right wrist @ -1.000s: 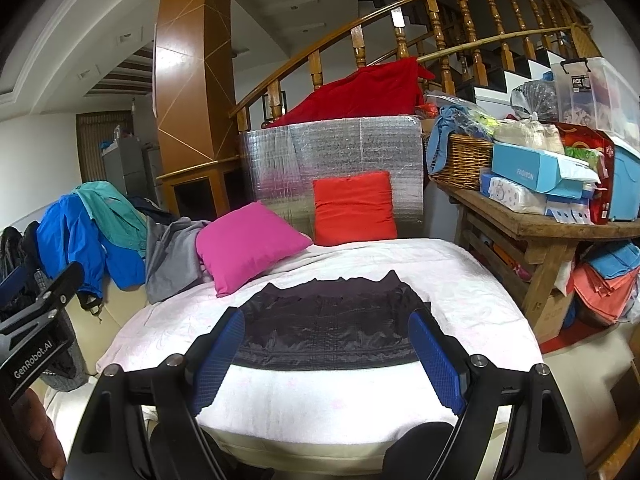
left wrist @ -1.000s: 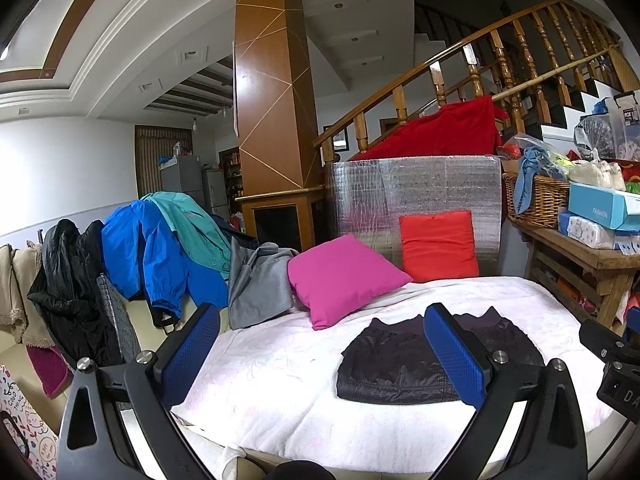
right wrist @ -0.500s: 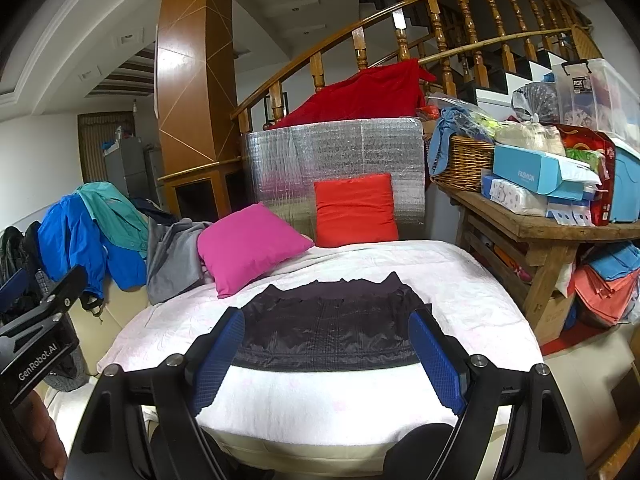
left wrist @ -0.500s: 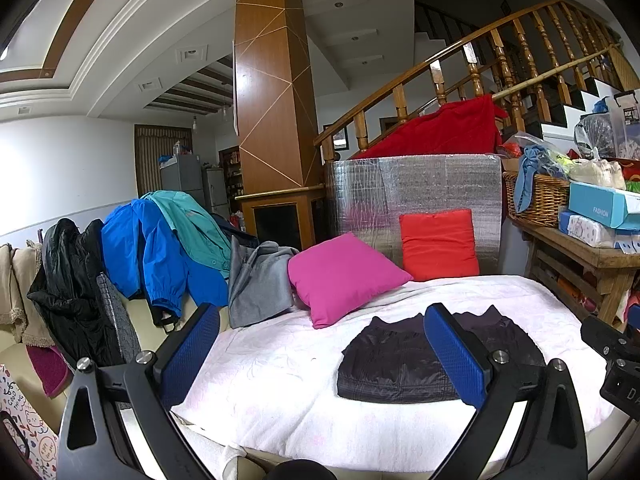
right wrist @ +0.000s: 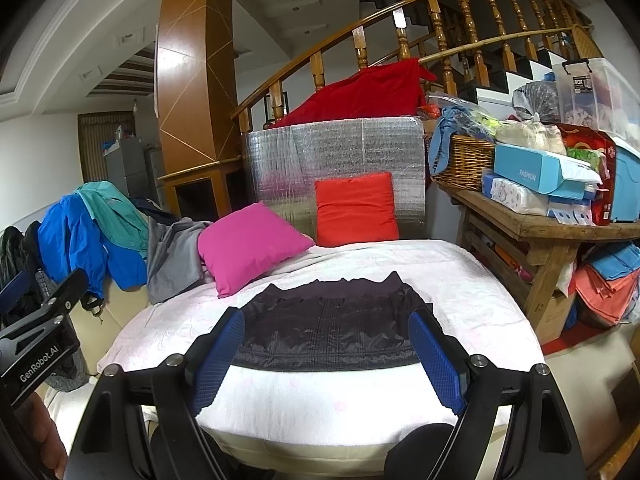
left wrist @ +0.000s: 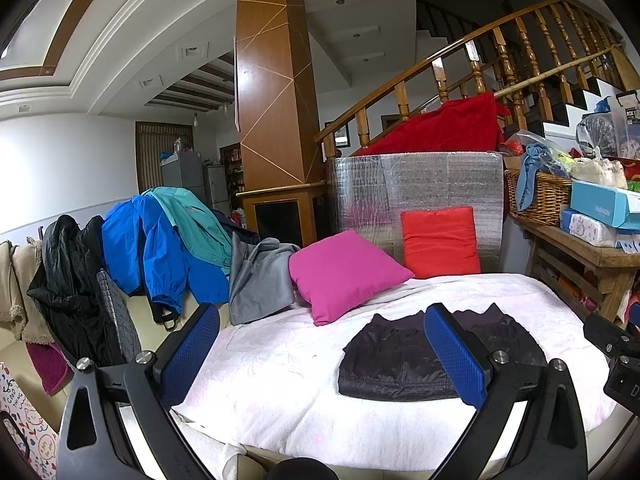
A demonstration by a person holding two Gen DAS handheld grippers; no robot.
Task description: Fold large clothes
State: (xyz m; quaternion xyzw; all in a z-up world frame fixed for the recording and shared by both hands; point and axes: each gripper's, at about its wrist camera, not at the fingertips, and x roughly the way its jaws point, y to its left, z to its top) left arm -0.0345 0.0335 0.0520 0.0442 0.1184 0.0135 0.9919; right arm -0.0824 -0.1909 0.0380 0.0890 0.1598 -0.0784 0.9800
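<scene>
white bed holds one folded black garment, two cushions.

A dark, black-purple quilted jacket lies folded flat into a wide, neat rectangle on a pale pink-white bed cover. Its near edge is straight and runs across the view; the far edge, toward twelve o'clock, is uneven, with small peaks of fabric sticking up at both corners. The surface shows fine stitched lines and light creases. From the left wrist view the same garment sits toward four o'clock on the cover, well apart from its edges.
</scene>
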